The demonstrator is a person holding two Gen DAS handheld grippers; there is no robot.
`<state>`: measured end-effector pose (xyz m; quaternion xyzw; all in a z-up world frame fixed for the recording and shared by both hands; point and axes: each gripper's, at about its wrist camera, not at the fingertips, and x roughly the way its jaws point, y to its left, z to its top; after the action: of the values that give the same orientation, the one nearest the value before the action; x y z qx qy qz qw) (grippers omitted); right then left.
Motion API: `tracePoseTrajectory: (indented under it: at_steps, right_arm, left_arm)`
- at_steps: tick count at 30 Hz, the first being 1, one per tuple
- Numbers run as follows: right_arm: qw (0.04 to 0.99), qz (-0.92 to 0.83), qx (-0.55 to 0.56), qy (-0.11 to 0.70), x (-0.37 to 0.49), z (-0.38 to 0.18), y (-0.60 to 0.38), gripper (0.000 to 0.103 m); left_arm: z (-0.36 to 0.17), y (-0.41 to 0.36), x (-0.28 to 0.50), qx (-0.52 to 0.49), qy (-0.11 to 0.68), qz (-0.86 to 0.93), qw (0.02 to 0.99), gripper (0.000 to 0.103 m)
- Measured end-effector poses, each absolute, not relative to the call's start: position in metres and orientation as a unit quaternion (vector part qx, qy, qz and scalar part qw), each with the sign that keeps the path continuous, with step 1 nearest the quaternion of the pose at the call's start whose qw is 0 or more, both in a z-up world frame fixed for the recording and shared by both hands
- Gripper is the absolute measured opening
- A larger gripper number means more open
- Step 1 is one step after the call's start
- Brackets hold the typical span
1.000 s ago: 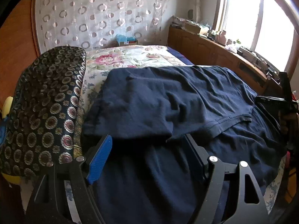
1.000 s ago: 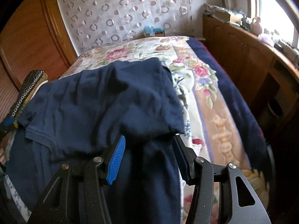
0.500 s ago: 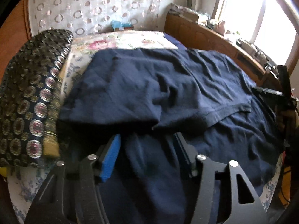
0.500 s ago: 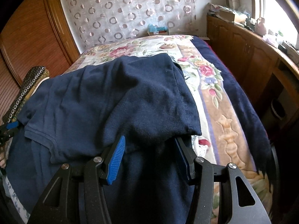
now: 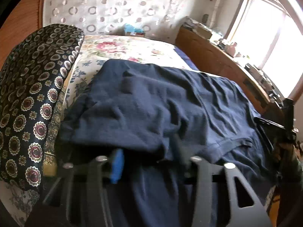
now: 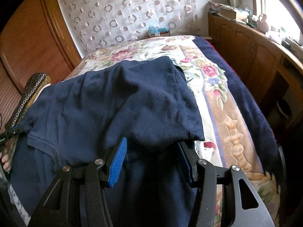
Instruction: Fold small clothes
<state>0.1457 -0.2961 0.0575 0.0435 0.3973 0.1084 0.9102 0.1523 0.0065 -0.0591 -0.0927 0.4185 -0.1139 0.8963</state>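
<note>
A navy blue garment lies spread on the floral bed, partly folded over itself; it also shows in the right wrist view. My left gripper is open, its blue-padded fingers straddling the near edge of a folded flap, whose cloth drapes over the fingertips. My right gripper is open too, its fingers either side of the near edge of the other folded flap. The right gripper shows at the right edge of the left wrist view.
A dark patterned pillow lies along the bed's left side. The floral bedspread runs to a circle-patterned curtain. A wooden cabinet with clutter stands right under the window. A wooden wardrobe is at left.
Both grippers have pushed forward under the folded flaps, so the cloth now covers the fingertips. The left wrist view tilted and blurred as it moved.
</note>
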Motion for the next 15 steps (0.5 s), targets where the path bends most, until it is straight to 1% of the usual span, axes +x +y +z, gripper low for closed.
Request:
tracePoseTrajectory:
  at_steps: [1, 3, 5, 6, 7, 8, 9, 10, 15]
  right_arm:
    - [0.911, 0.107, 0.042, 0.397, 0.146, 0.057, -0.296, 0.054]
    - [0.912, 0.100, 0.037, 0.396, 0.148, 0.057, -0.294, 0.054]
    - [0.913, 0.095, 0.030, 0.394, 0.148, 0.057, -0.292, 0.039]
    - [0.913, 0.093, 0.026, 0.395, 0.148, 0.057, -0.291, 0.034]
    - [0.913, 0.091, 0.019, 0.397, 0.149, 0.056, -0.290, 0.020]
    - [0.913, 0.087, 0.013, 0.398, 0.149, 0.055, -0.289, 0.013]
    - [0.914, 0.086, 0.009, 0.397, 0.150, 0.055, -0.290, 0.012]
    - [0.914, 0.089, 0.008, 0.396, 0.149, 0.055, -0.291, 0.006]
    - [0.929, 0.096, 0.006, 0.356, 0.138, 0.072, -0.293, 0.004]
  left_arm:
    - [-0.061, 0.007, 0.154, -0.093, 0.419, -0.109, 0.897, 0.028]
    - [-0.064, 0.008, 0.156, -0.096, 0.419, -0.103, 0.897, 0.023]
    - [-0.065, 0.009, 0.157, -0.095, 0.421, -0.099, 0.897, 0.008]
    - [-0.065, 0.008, 0.157, -0.091, 0.418, -0.099, 0.898, 0.007]
    - [-0.064, 0.006, 0.155, -0.084, 0.416, -0.102, 0.900, 0.005]
    - [-0.062, 0.005, 0.154, -0.082, 0.414, -0.104, 0.901, 0.003]
    - [-0.060, 0.004, 0.152, -0.079, 0.408, -0.106, 0.903, 0.003]
    - [-0.057, 0.004, 0.149, -0.076, 0.401, -0.106, 0.907, 0.003]
    - [-0.031, 0.006, 0.132, -0.073, 0.353, -0.107, 0.927, 0.002]
